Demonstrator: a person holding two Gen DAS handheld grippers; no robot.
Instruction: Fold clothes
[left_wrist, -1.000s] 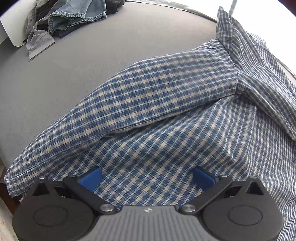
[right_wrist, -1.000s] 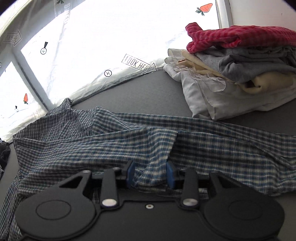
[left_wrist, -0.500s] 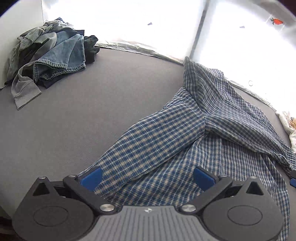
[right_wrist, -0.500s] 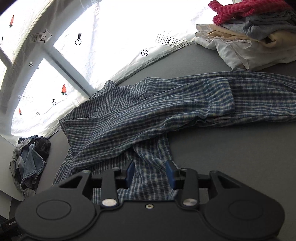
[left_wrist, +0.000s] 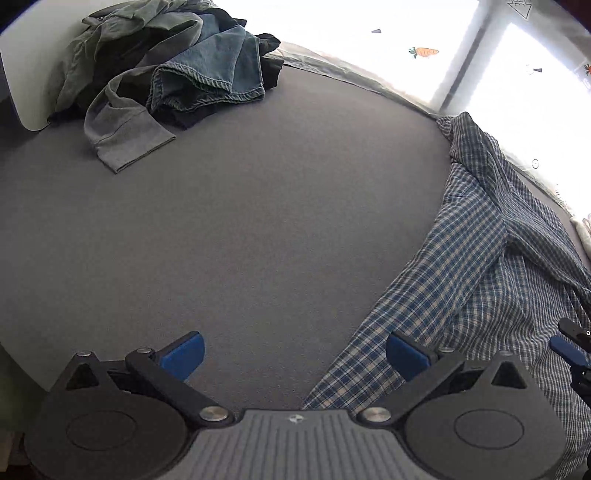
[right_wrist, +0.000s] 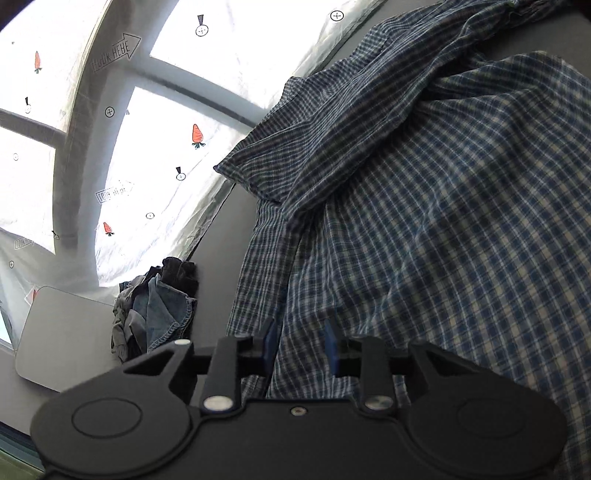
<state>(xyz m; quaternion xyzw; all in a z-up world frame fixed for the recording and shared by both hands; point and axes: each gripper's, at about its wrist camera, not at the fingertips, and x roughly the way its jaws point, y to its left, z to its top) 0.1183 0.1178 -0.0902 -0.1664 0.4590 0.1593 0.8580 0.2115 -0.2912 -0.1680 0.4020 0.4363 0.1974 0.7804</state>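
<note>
Two grippers low over the table, left gripper wide open, now off the shirt over bare surface, right gripper still clamped on shirt hem, shirt along right edge.

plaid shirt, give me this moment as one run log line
phase: fold clothes | left gripper: open, empty | right gripper: shut on plaid shirt | unfolded clothes pile: untouched

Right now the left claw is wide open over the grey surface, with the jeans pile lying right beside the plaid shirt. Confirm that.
Not quite. The left claw is wide open, but the jeans pile lies far from the plaid shirt, bare grey surface between them, per the left wrist view.
</note>
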